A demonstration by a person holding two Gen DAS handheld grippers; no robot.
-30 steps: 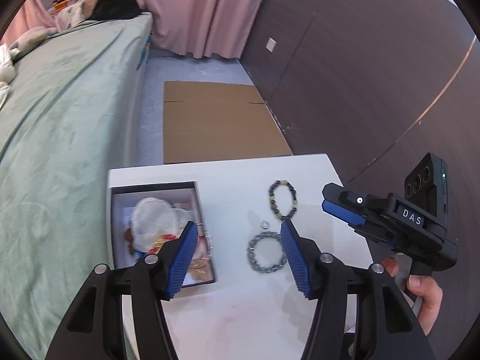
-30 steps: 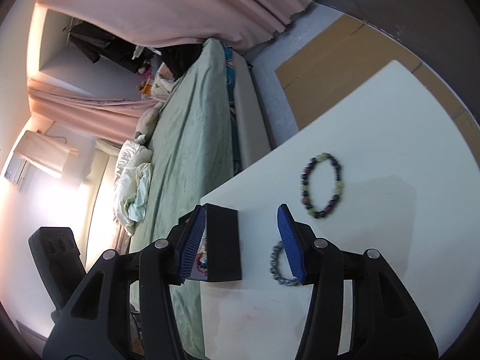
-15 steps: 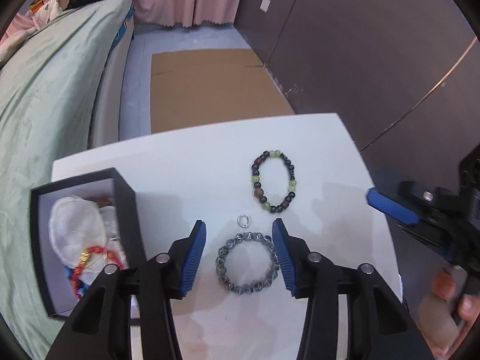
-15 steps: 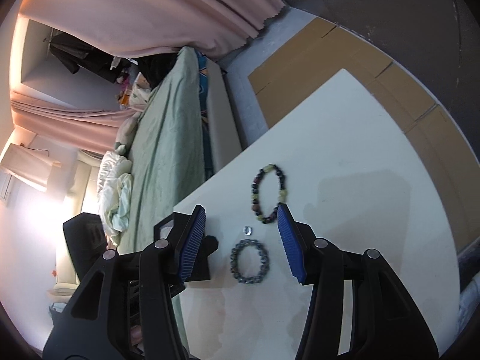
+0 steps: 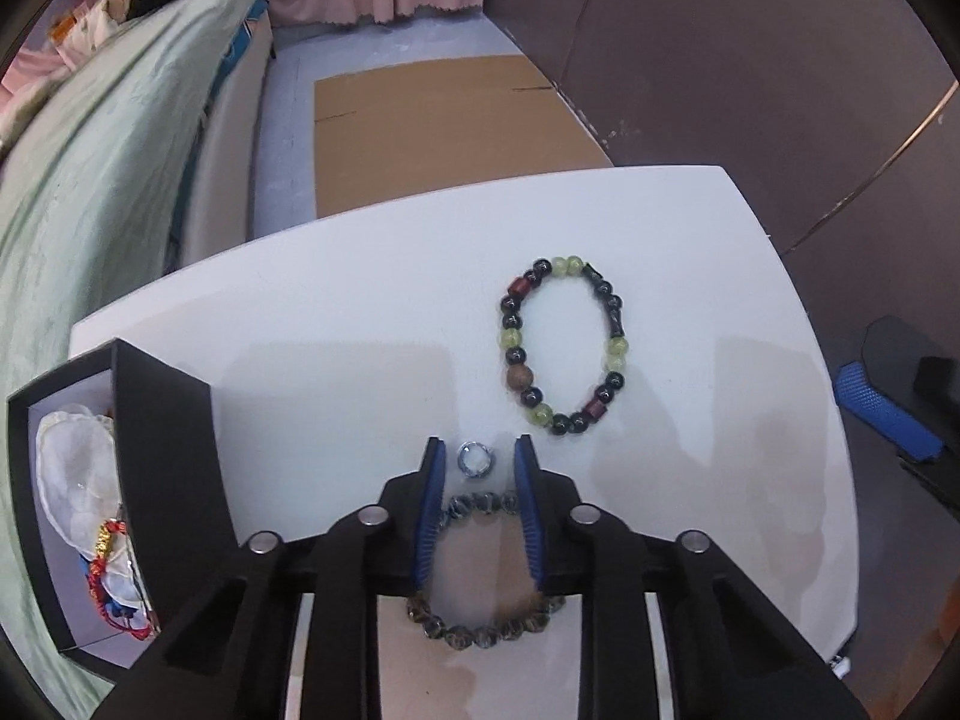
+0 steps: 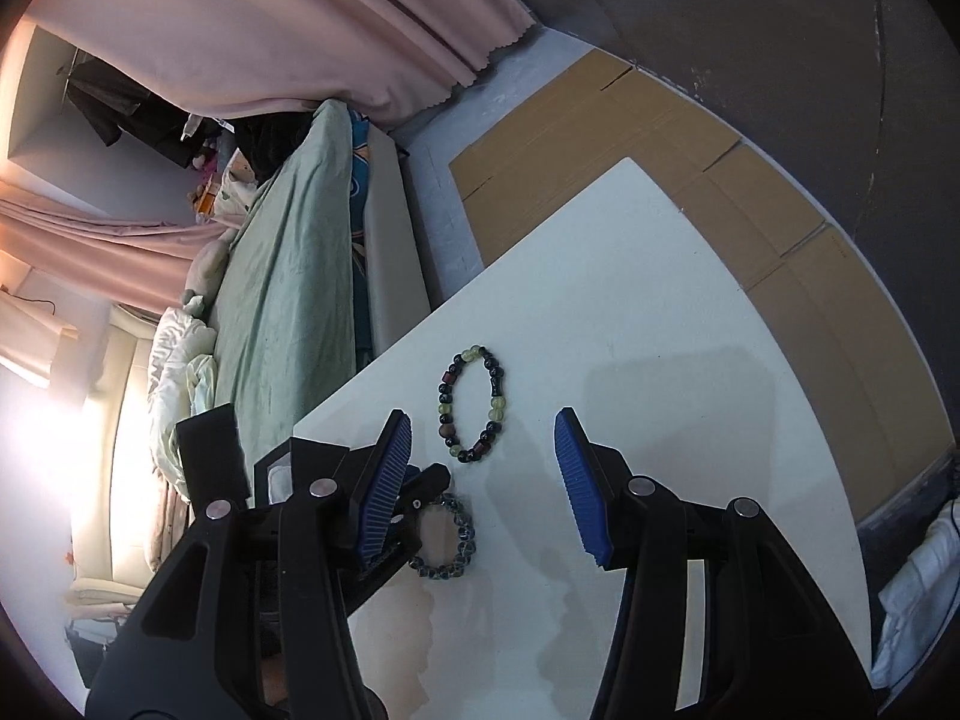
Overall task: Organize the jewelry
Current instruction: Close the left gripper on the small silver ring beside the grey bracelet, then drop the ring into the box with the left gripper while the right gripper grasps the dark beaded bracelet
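While the open black box (image 5: 162, 450) sits at the tabletop's (image 5: 372, 300) left edge with a red cord bracelet (image 5: 105, 546) inside, the left gripper (image 5: 477, 465) brackets the small silver ring (image 5: 473, 458), jaws narrowed but apparently not touching it; the grey bead bracelet (image 5: 480, 630) lies beneath. Picking the ring seems the step; next, close squarely. Rightward lies the multicoloured bracelet (image 5: 564, 345); the right gripper (image 6: 480, 480) hovers, jaws wide apart, empty.
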